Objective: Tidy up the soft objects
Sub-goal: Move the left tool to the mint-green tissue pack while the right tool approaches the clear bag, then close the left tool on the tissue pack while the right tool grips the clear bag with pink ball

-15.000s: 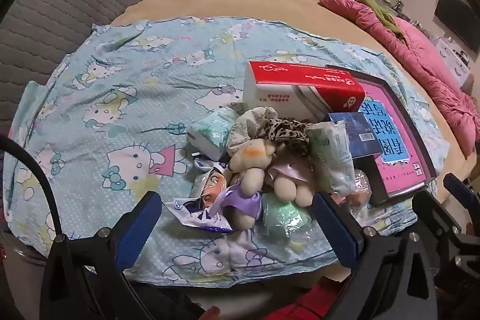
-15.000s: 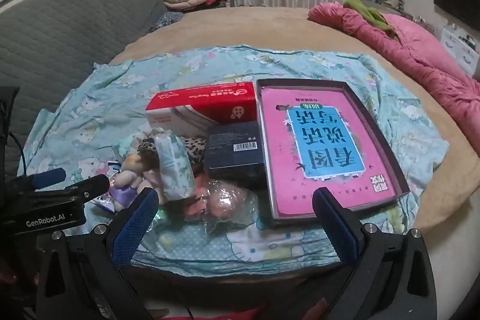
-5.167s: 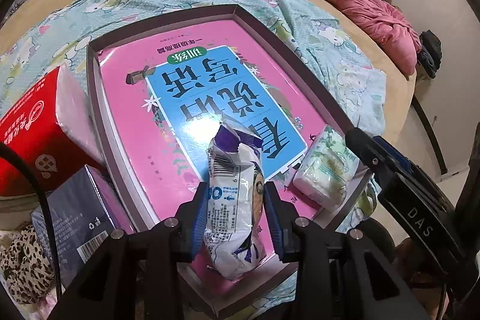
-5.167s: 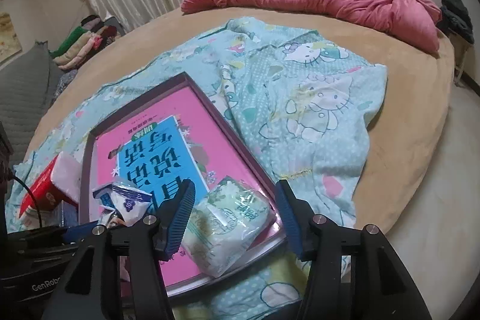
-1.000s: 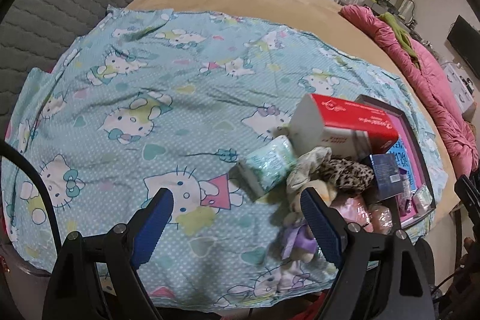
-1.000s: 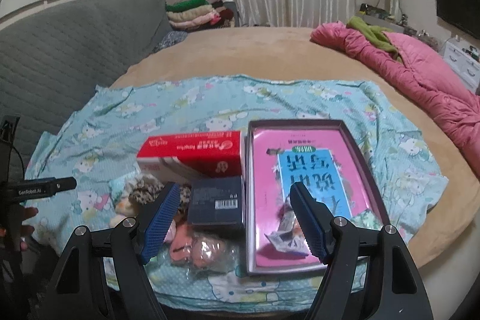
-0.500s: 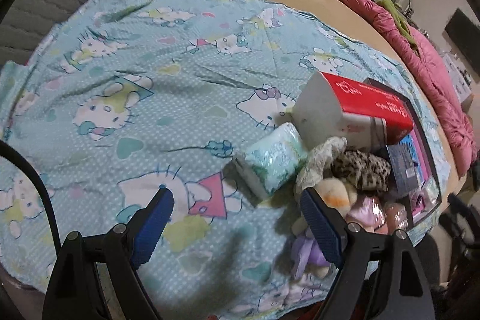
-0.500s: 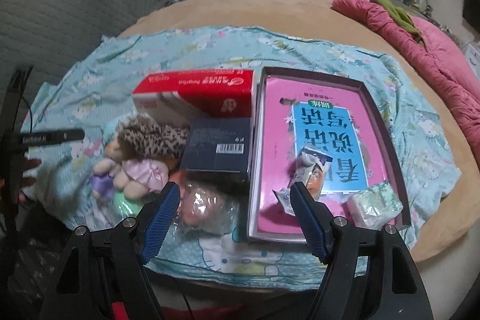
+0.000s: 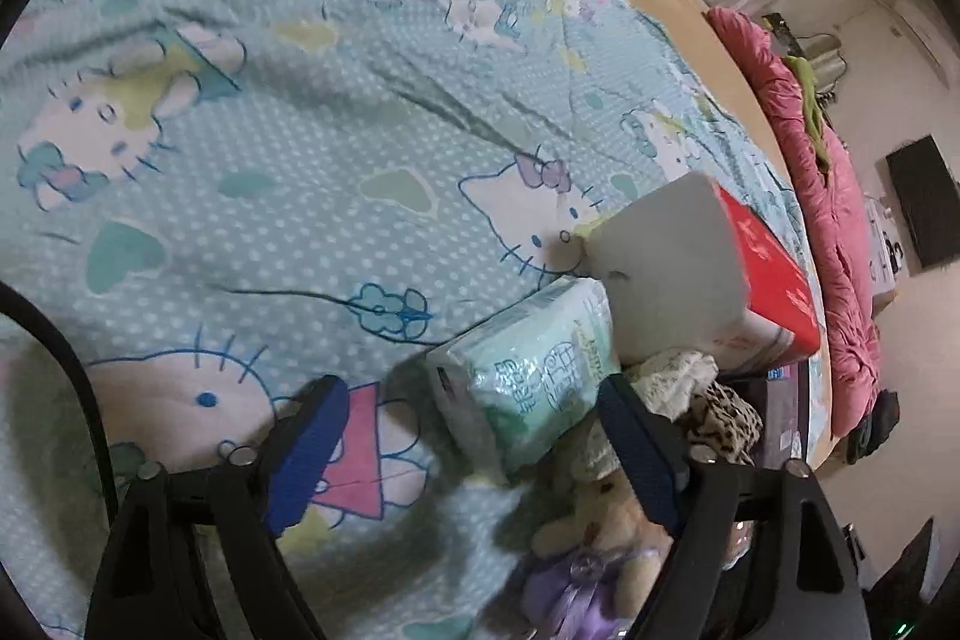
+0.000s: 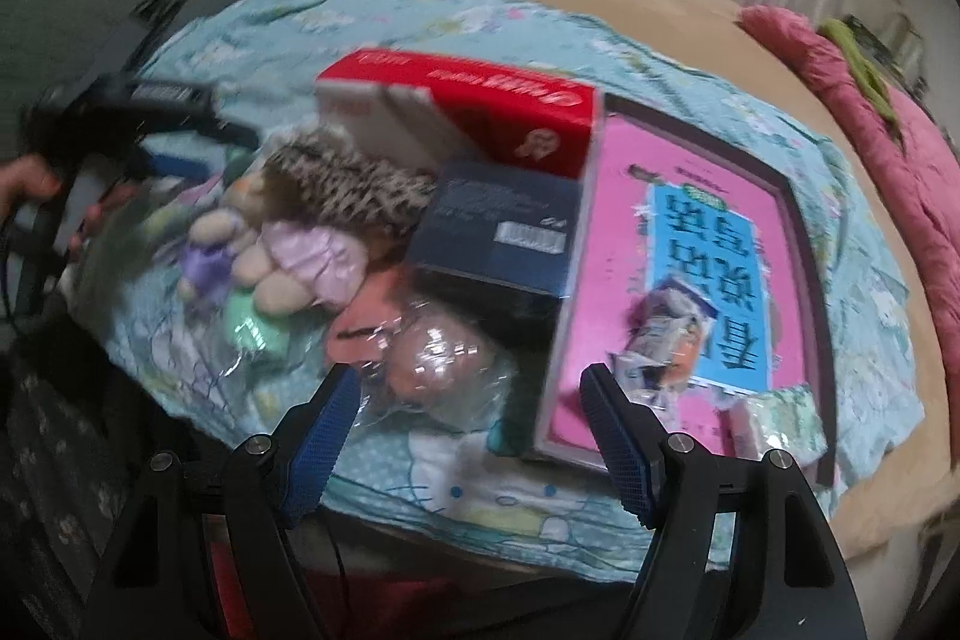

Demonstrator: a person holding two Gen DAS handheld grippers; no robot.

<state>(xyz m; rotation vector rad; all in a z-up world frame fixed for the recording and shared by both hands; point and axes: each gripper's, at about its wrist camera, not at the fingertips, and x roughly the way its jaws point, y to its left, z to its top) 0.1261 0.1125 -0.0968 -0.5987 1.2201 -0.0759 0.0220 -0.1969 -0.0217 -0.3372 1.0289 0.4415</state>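
Note:
My left gripper (image 9: 474,448) is open, its jaws on either side of a pale green tissue pack (image 9: 528,364) that lies on the Hello Kitty sheet (image 9: 270,160). A plush doll in purple (image 9: 594,550) and a leopard-print soft thing (image 9: 720,418) lie right of it. My right gripper (image 10: 468,436) is open and empty above a wrapped pink plush (image 10: 438,364). A snack packet (image 10: 666,340) and another tissue pack (image 10: 780,424) lie in the pink box lid (image 10: 612,280). The left gripper also shows in the right wrist view (image 10: 144,124).
A red and white tissue box (image 9: 708,268) stands behind the pile. A dark blue box (image 10: 504,232) sits between it and the lid. A pink quilt (image 10: 888,112) lies far right. The bed edge runs just below the pile.
Both grippers have moved down and closer to the pile. The left one now straddles the green tissue pack; the right one hovers over the wrapped pink plush.

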